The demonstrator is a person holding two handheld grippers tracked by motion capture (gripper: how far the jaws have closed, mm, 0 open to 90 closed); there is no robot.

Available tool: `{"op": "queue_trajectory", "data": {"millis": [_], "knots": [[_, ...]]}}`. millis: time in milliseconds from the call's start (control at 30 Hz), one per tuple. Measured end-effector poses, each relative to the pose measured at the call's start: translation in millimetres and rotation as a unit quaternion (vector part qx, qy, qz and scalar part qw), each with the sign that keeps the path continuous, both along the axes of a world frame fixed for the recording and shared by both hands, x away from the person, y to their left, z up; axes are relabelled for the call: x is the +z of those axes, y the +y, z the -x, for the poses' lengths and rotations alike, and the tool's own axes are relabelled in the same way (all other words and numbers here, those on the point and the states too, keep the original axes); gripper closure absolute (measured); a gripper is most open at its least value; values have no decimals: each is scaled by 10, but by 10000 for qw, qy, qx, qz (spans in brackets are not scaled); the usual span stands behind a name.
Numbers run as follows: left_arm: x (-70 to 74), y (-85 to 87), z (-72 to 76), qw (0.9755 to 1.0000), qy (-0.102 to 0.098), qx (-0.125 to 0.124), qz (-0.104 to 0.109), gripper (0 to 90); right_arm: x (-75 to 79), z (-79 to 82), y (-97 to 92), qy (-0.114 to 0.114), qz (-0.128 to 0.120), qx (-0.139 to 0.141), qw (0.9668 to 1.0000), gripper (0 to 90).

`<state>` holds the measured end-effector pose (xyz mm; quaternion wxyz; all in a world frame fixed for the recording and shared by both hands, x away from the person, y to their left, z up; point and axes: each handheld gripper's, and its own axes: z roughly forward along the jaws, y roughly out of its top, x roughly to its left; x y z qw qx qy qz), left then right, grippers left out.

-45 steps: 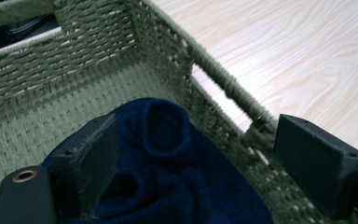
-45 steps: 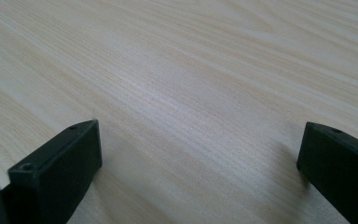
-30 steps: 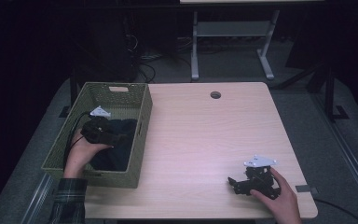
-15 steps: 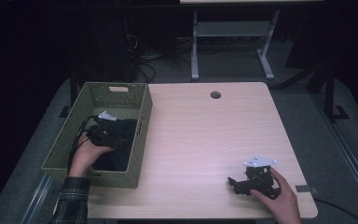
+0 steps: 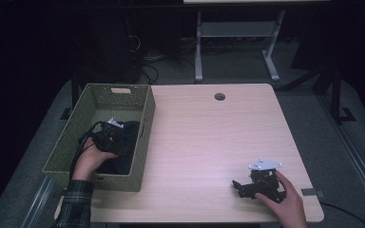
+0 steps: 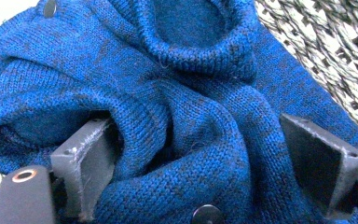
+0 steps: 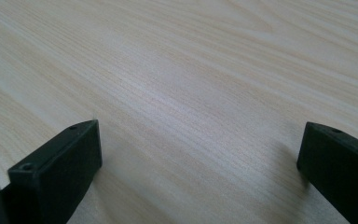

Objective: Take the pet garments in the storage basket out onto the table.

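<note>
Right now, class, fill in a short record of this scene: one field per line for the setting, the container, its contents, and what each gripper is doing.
Setting: light wooden table
Container: green woven basket at the table's left edge
Contents: blue knitted garment, bunched up inside the basket
Left gripper: down in the basket, fingers apart with a fold of the knit between them, not closed on it
Right gripper: low over bare table near the front right corner, fingers wide apart, holding nothing

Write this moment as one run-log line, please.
left gripper: open, jaws astride blue knitted garment in green woven basket | right gripper: open, over light wooden table
</note>
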<state>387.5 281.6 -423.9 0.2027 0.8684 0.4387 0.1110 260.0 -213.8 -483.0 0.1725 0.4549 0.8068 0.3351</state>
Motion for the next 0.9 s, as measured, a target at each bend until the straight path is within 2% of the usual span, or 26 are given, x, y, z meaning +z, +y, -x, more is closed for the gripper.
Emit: {"op": "queue_trajectory", "data": {"millis": [167,367,433,533,667,900], "knots": [[-11,-13,2,9996,248,-50,-114,264,0,0,0,1,0,0,10000,0],[31,-26,18,9991,408,-9,-123,575,0,0,0,0,0,1,10000,0],[44,-20,15,9989,457,20,-89,628,0,0,0,2,-1,0,10000,0],[68,6,9,9990,452,58,20,652,0,0,0,0,0,2,10000,0],[127,38,12,9994,264,100,218,656,0,0,0,2,-1,3,10000,0],[247,124,30,9975,-37,223,671,660,0,-1,0,2,-2,2,10000,0]]}}
